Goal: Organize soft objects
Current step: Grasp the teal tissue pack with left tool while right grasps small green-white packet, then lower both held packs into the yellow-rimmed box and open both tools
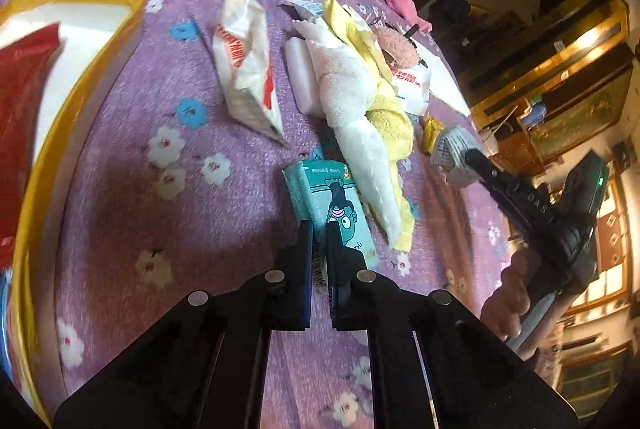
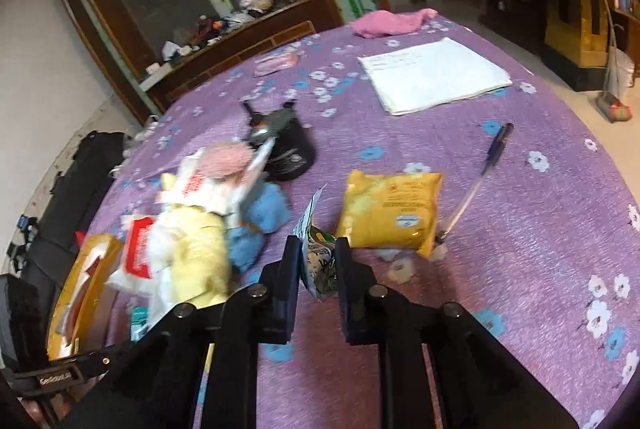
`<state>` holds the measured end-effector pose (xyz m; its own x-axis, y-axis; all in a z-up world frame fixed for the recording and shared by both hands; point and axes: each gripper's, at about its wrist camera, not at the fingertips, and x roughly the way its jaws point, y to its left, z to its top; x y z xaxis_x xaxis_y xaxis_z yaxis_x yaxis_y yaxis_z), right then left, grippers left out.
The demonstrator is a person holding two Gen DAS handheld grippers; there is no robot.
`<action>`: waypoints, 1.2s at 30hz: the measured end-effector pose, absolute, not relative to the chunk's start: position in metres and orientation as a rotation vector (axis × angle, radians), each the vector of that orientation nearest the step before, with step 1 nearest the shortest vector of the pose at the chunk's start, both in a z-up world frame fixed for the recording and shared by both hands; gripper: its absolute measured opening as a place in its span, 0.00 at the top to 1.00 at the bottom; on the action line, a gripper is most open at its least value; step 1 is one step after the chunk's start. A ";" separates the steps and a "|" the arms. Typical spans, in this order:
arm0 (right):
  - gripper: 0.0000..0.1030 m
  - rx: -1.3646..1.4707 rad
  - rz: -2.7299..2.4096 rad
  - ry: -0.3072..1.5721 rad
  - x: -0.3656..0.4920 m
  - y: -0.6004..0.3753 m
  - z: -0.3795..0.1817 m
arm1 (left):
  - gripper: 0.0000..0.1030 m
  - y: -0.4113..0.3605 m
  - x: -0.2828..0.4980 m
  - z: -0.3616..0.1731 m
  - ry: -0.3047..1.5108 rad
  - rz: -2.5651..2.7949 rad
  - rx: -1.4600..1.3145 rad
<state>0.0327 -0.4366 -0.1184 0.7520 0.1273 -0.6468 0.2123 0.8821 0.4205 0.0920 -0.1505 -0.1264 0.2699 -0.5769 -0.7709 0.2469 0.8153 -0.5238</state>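
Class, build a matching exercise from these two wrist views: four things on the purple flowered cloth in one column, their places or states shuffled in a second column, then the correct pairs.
Things
1. teal tissue pack
2. green-and-white packet
3. yellow pouch
4. pen

Places or states
A. lies flat on the cloth, just beyond the right claw
B. pinched in the left claw
C. lies to the right of the yellow pouch
D. stands on edge between the right claw's fingers

Pairs: 1-B, 2-D, 3-A, 4-C
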 end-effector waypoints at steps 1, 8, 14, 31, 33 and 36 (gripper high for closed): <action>0.85 0.508 -0.043 0.723 0.029 -0.434 -0.116 | 0.95 -0.148 0.090 -0.124 1.177 -0.580 -0.336; 0.85 0.606 0.076 0.670 -0.002 -0.405 -0.100 | 0.95 -0.126 0.070 -0.105 1.135 -0.594 -0.344; 0.85 0.638 0.231 0.668 -0.015 -0.351 -0.094 | 0.95 -0.082 0.053 -0.070 1.042 -0.537 -0.346; 0.86 0.449 0.467 0.744 0.049 -0.181 -0.066 | 0.95 0.077 0.087 -0.054 0.902 -0.283 -0.482; 0.86 0.442 0.465 0.747 0.063 -0.170 -0.065 | 0.95 0.083 0.094 -0.062 0.913 -0.274 -0.493; 0.86 0.415 0.421 0.761 0.086 -0.154 -0.070 | 0.95 0.087 0.102 -0.072 0.932 -0.247 -0.475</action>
<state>0.0865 -0.1543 -0.0695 0.6502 0.5045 -0.5680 -0.2123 0.8385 0.5018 0.1017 0.0873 -0.0724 0.5783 -0.4031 -0.7092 0.0018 0.8700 -0.4930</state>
